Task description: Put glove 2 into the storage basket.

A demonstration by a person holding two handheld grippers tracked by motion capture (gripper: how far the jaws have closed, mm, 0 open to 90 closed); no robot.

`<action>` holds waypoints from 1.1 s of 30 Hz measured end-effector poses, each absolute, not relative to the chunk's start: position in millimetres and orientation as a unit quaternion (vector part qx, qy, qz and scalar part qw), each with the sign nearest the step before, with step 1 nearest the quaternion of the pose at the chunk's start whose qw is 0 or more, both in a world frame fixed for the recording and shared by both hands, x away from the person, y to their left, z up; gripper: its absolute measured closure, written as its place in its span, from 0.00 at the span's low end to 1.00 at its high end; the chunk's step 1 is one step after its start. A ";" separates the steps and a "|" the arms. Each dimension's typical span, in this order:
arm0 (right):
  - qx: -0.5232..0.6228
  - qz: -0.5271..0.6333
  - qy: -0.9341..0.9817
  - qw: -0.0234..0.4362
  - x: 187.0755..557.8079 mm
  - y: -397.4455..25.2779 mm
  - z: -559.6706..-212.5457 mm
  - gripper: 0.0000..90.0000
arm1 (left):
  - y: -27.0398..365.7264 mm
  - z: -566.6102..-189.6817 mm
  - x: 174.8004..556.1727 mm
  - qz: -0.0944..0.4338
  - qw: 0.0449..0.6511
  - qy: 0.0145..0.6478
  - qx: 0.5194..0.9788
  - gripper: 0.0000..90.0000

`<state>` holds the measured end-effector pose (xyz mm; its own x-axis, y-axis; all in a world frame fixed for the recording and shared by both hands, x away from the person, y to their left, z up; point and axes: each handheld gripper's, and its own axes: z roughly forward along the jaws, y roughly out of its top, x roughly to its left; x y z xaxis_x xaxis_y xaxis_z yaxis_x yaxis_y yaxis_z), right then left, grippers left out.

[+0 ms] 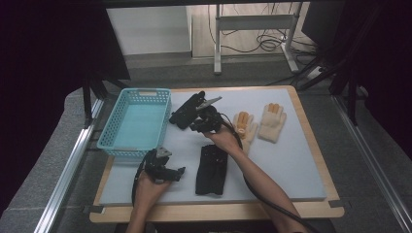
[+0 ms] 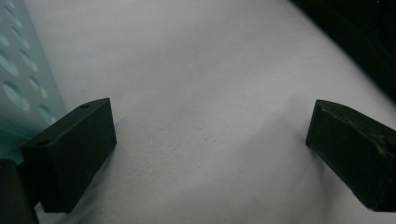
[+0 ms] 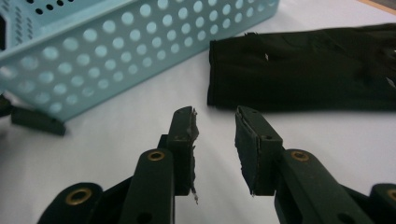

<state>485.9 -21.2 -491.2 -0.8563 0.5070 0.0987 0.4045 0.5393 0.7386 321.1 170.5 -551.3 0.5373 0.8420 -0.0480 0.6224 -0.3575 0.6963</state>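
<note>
Two black gloves lie on the grey mat (image 1: 291,165): one (image 1: 186,110) beside the blue basket (image 1: 136,121), the other (image 1: 212,170) nearer the front. In the right gripper view the far black glove (image 3: 303,70) lies just ahead of my right gripper (image 3: 215,121), whose jaws stand a little apart with nothing between them. From above, the right gripper (image 1: 197,121) points at that glove. My left gripper (image 1: 177,173) rests low near the basket's front corner. Its jaws (image 2: 210,149) stand wide open over bare mat.
Two cream gloves with orange fingertips (image 1: 245,127) (image 1: 272,121) lie at the right of the mat. The perforated basket wall (image 3: 116,51) is close on the right gripper's left, and the basket corner (image 2: 18,93) is beside the left gripper. A wooden border (image 1: 218,212) rims the mat.
</note>
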 end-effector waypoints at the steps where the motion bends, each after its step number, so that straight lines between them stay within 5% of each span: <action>1: 0.260 0.403 0.875 0.064 485.9 -21.2 -491.2 0.73 | 170.5 -551.3 321.1 0.161 0.340 0.453 0.808 0.02; 12: 0.284 0.370 0.883 0.057 515.6 29.7 -521.0 0.71 | 170.6 -551.2 321.2 0.161 0.340 0.453 0.808 0.02; 19: 0.286 0.351 0.889 0.069 518.9 37.4 -529.3 0.97 | 170.6 -551.3 321.2 0.161 0.340 0.453 0.808 0.02; 33: 0.264 0.369 0.888 0.068 487.7 -8.5 -493.9 0.99 | 170.5 -551.3 321.1 0.161 0.340 0.453 0.808 0.02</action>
